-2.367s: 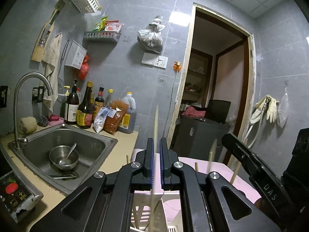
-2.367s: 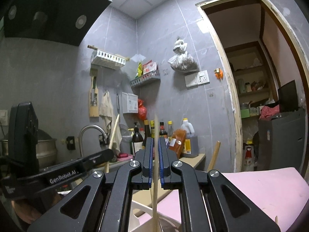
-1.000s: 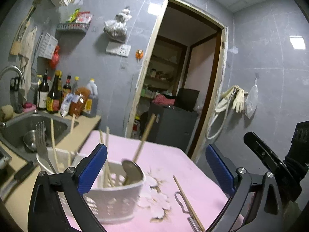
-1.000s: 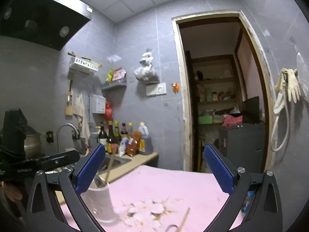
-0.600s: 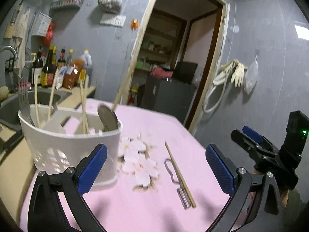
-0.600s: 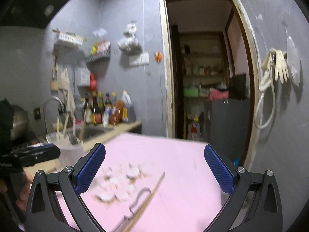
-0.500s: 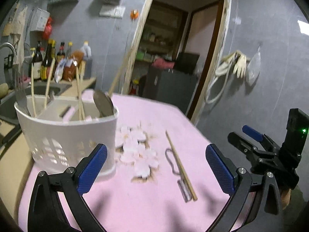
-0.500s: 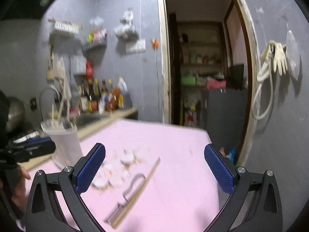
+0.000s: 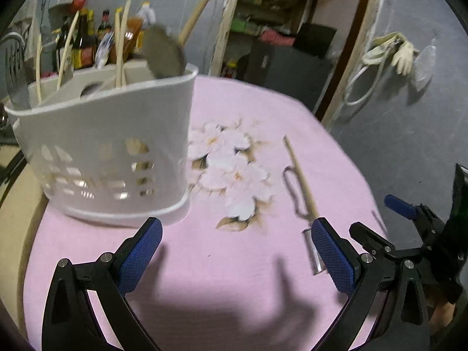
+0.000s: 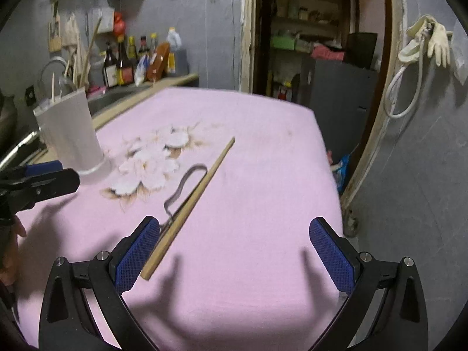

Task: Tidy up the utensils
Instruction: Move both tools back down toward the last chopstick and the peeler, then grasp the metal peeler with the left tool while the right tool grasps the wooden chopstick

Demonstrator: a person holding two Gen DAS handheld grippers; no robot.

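Observation:
A white perforated utensil basket (image 9: 117, 146) stands on the pink tablecloth (image 9: 234, 263), holding several chopsticks, a fork and a spoon; it also shows as the basket (image 10: 73, 134) at far left. A single wooden chopstick (image 10: 193, 201) lies on the cloth beside a metal peeler (image 10: 181, 187); from the left these are the chopstick (image 9: 301, 175) and peeler (image 9: 292, 187). My left gripper (image 9: 237, 257) is open and empty, in front of the basket. My right gripper (image 10: 234, 251) is open and empty, its left finger next to the chopstick's near end.
A floral print (image 9: 231, 163) marks the cloth's middle. The counter with sink and bottles (image 10: 137, 61) lies left of the table. A doorway (image 10: 316, 44) and dark cabinet stand behind. The table's right edge (image 10: 330, 169) drops off to the floor.
Both grippers let go of their chopsticks over the basket, opened wide, and came down low toward the tablecloth. The loose chopstick and peeler have come into view, now close.

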